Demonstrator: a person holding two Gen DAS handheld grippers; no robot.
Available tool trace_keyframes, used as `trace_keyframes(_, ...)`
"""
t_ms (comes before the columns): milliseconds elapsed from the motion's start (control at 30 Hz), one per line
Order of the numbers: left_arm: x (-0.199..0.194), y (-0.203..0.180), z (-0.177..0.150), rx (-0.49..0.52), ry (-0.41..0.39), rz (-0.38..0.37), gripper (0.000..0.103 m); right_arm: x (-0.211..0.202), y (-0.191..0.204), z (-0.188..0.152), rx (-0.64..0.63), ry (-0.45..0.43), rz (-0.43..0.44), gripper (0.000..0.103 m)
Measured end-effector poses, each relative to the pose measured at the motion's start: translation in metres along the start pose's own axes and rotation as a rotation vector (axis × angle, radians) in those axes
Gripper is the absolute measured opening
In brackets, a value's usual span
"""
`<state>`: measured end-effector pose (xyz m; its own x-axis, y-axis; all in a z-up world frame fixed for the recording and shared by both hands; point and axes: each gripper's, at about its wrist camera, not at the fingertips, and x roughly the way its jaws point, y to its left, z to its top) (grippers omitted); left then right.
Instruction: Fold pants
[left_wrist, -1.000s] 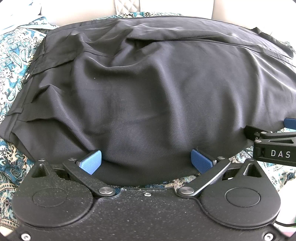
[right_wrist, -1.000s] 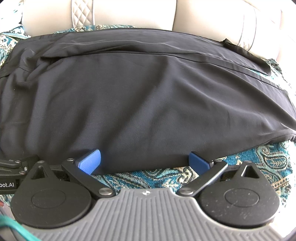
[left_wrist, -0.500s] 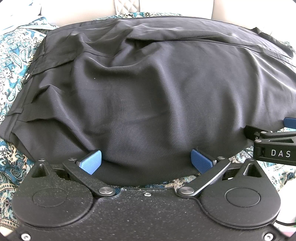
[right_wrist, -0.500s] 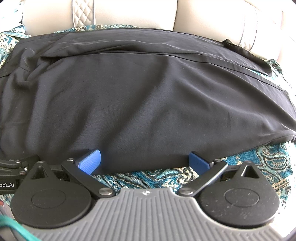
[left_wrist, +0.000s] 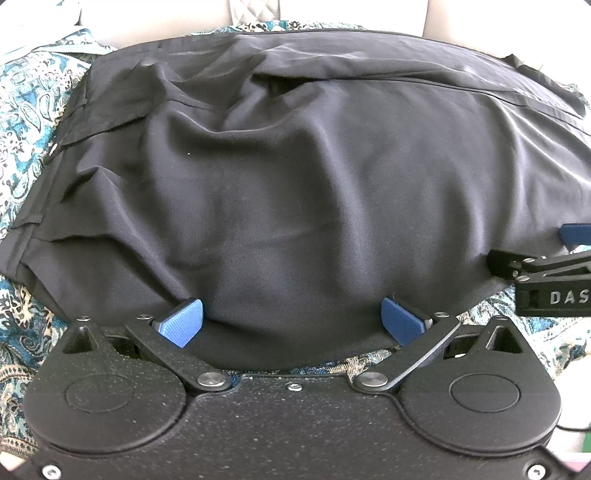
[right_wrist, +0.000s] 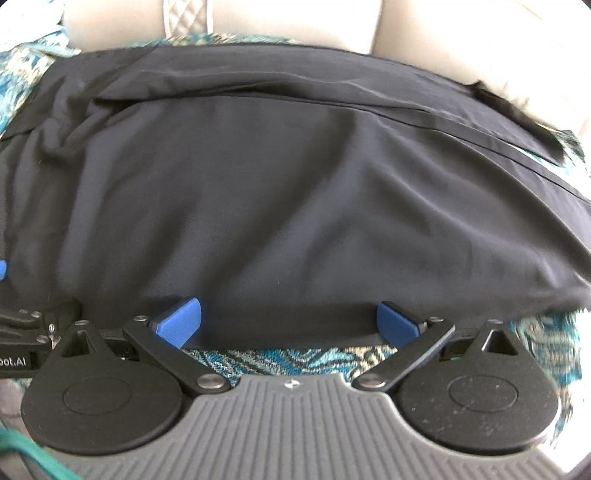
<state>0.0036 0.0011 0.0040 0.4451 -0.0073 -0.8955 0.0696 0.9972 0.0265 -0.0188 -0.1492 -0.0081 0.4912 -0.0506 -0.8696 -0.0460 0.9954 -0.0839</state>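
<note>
Clearly the black pants (left_wrist: 295, 192) are thin, limp and slippery, spread ahead of both tools on a patterned sofa cover (left_wrist: 26, 110); I'd pinch the near hem. My left hand-held gripper (left_wrist: 291, 321) and right hand-held gripper (right_wrist: 288, 321) stand spread, straddling that hem. Only the left view shows the bunched waistband; the right shows the smoother leg.

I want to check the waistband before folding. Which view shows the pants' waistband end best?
The left wrist view: the pants show their pleated waistband end at the left. The right wrist view catches only a blurred corner of it.
</note>
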Motion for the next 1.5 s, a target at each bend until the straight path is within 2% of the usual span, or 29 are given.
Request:
trace_keyframes(167, 0.004, 0.005, 0.007, 0.004, 0.039, -0.014, 0.103, 0.004, -0.008, 0.011, -0.019, 0.066, 0.045, 0.103)
trace_keyframes(367, 0.008, 0.008, 0.015, 0.028, 0.085, -0.034, 0.103, 0.005, -0.005, 0.005, -0.042, 0.042, 0.053, 0.103)
trace_keyframes(500, 0.011, 0.011, 0.025, 0.064, 0.131, -0.062, 0.103, 0.004, -0.008, 0.01, -0.069, 0.087, 0.083, 0.103)
trace_keyframes(567, 0.006, 0.019, 0.031, 0.047, 0.112, -0.097, 0.101, 0.002, -0.011, 0.014, -0.073, 0.102, 0.08, 0.103)
trace_keyframes(667, -0.009, 0.034, 0.044, 0.015, 0.027, -0.104, 0.1, -0.005, -0.017, 0.017, -0.056, 0.1, 0.09, 0.103)
trace_keyframes(733, -0.02, 0.047, 0.059, -0.033, -0.036, -0.095, 0.101, -0.012, -0.021, 0.02, -0.044, 0.076, 0.092, 0.103)
trace_keyframes(900, -0.04, 0.104, 0.122, -0.291, -0.251, -0.105, 0.103, -0.033, -0.03, 0.041, 0.012, -0.032, 0.093, 0.103)
trace_keyframes(933, -0.04, 0.117, 0.141, -0.349, -0.31, -0.086, 0.103, -0.036, -0.032, 0.046, 0.021, -0.057, 0.092, 0.103)
trace_keyframes(1033, -0.027, 0.145, 0.188, -0.413, -0.376, -0.018, 0.103, -0.042, -0.034, 0.062, 0.046, -0.126, 0.076, 0.103)
trace_keyframes(1167, 0.014, 0.18, 0.256, -0.491, -0.327, 0.151, 0.103, -0.042, -0.03, 0.084, 0.058, -0.185, 0.089, 0.103)
trace_keyframes(1233, 0.038, 0.194, 0.278, -0.555, -0.292, 0.227, 0.103, -0.04, -0.027, 0.091, 0.049, -0.209, 0.094, 0.103)
trace_keyframes(1333, 0.07, 0.217, 0.296, -0.679, -0.262, 0.291, 0.103, -0.038, -0.025, 0.099, 0.031, -0.244, 0.084, 0.103)
trace_keyframes(1500, 0.123, 0.254, 0.293, -0.97, -0.184, 0.34, 0.103, -0.03, -0.035, 0.103, 0.057, -0.257, 0.071, 0.103)
